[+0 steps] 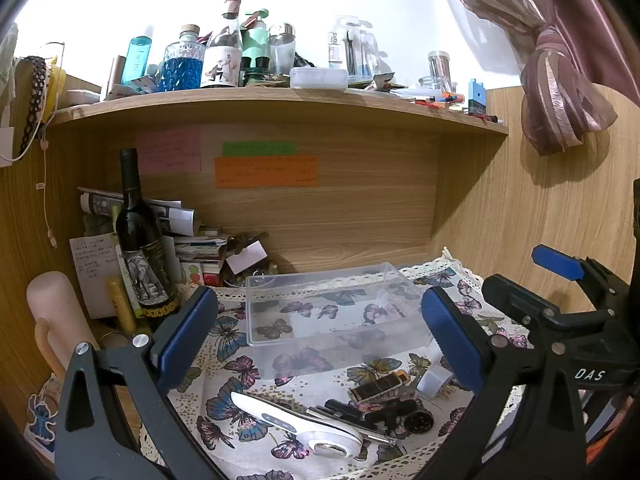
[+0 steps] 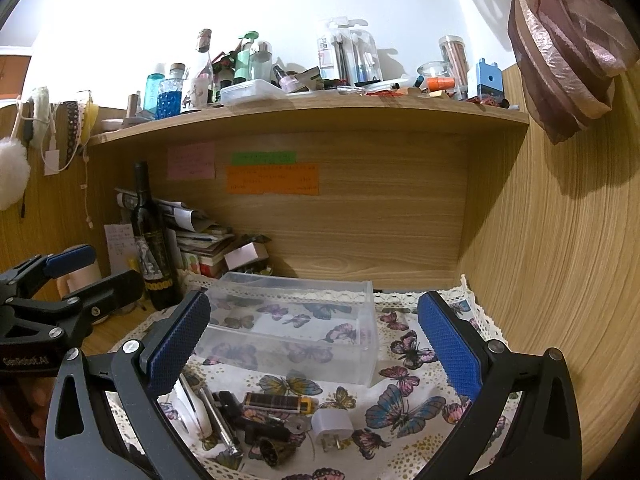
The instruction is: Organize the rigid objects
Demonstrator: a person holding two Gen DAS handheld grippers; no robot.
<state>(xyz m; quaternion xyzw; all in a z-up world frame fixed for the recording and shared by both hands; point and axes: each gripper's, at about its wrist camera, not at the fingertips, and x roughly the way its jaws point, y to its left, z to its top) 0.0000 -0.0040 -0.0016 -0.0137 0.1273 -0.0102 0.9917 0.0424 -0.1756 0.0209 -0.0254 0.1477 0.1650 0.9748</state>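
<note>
Fingers [image 1: 188, 328] spread; clear box [image 1: 332, 308] ahead; wine bottle [image 1: 140, 240] beside.

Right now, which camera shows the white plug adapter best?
The right wrist view: the white plug adapter lies unobstructed, prongs visible. In the left wrist view the white plug adapter sits partly behind a finger of the left hand-held gripper.
</note>
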